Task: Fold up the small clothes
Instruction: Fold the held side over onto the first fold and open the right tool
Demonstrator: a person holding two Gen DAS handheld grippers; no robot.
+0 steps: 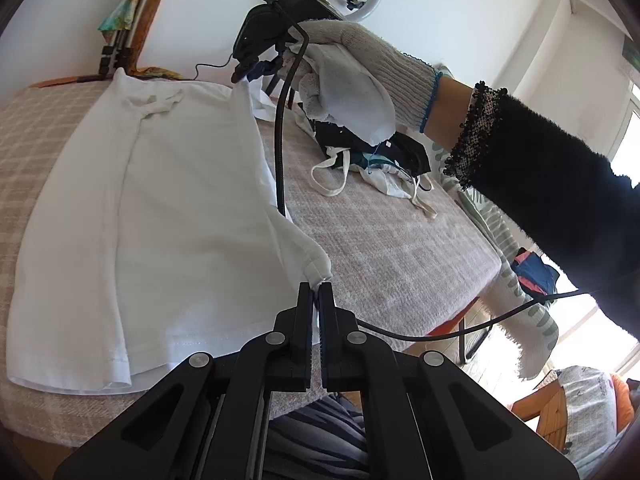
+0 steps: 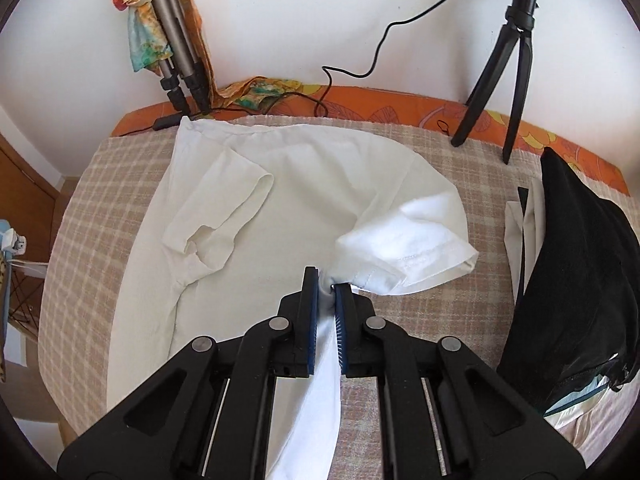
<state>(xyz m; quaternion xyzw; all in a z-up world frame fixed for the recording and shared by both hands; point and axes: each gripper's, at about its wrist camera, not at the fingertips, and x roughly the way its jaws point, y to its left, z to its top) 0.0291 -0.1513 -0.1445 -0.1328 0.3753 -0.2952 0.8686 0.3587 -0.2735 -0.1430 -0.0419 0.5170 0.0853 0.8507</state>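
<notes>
The white T-shirt (image 1: 152,200) lies spread over the checked counter (image 1: 400,248), filling the left and centre of both views. The left gripper (image 1: 319,286) has its fingers clamped on the hem corner; the right gripper (image 2: 327,284) is clamped on bunched cloth beside the right sleeve (image 2: 420,240). Both pinches look thin, so a fast or uneven lift could pull fabric free. The cable (image 1: 282,152) crossing the shirt could snag, and the clothes pile (image 1: 380,160) at centre right might be dragged.
</notes>
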